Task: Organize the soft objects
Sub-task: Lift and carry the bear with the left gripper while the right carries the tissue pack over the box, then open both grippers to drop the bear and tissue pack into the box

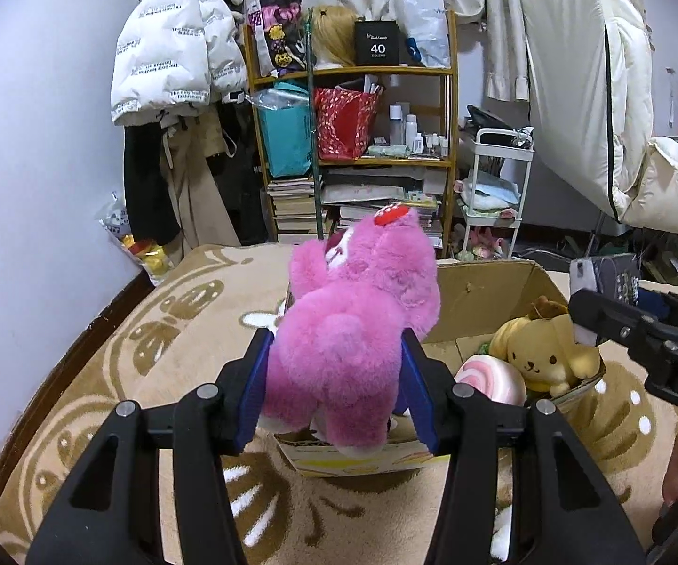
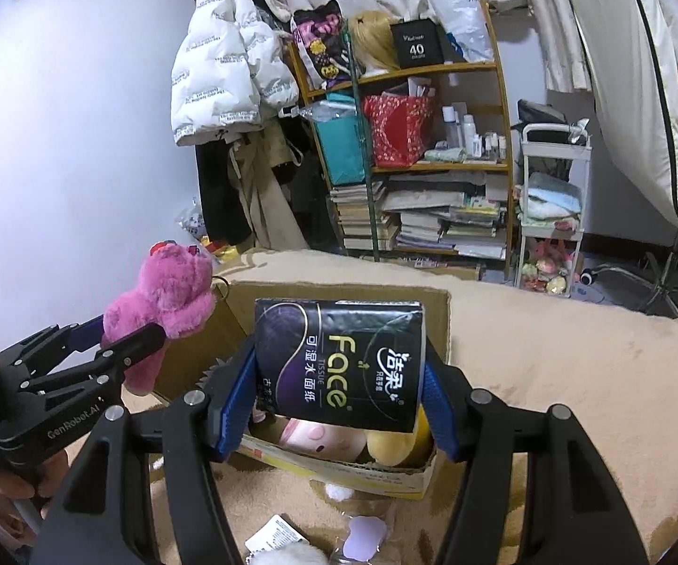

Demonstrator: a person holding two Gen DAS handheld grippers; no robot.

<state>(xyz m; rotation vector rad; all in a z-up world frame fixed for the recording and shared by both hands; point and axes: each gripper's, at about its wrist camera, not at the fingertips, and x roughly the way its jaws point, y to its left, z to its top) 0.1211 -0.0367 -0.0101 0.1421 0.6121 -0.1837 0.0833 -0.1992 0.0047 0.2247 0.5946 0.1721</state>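
Placement into the cardboard box (image 1: 484, 292), by the look of it: both loads held above the open top. Left hand-held gripper (image 1: 336, 376) clenched on the pink plush bear (image 1: 353, 329), blue pads (image 1: 256, 383) pressed into the fur low on its body, head tilted away and up. Right hand-held gripper (image 2: 339, 391) clamped on the dark tissue pack (image 2: 341, 362) by its two short sides, label facing the camera. Inside the box already: a yellow plush dog (image 1: 543, 348) against the near right corner and a pink-and-white round plush (image 1: 491, 379) beside it. Box resting on the patterned beige blanket (image 1: 117, 353), flaps up.

Best done one load at a time, to keep the two tools from crossing over the opening. Probably bear first, lowered toward the free left part of the box, clear of the raised flap, released only once the fur rests on something. Squeeze worth keeping light: plush compresses and can spring sideways on release. Tissue pack likely better slid in flat along a wall, not dropped onto the dog. Risk: a snagged flap tipping the light box.
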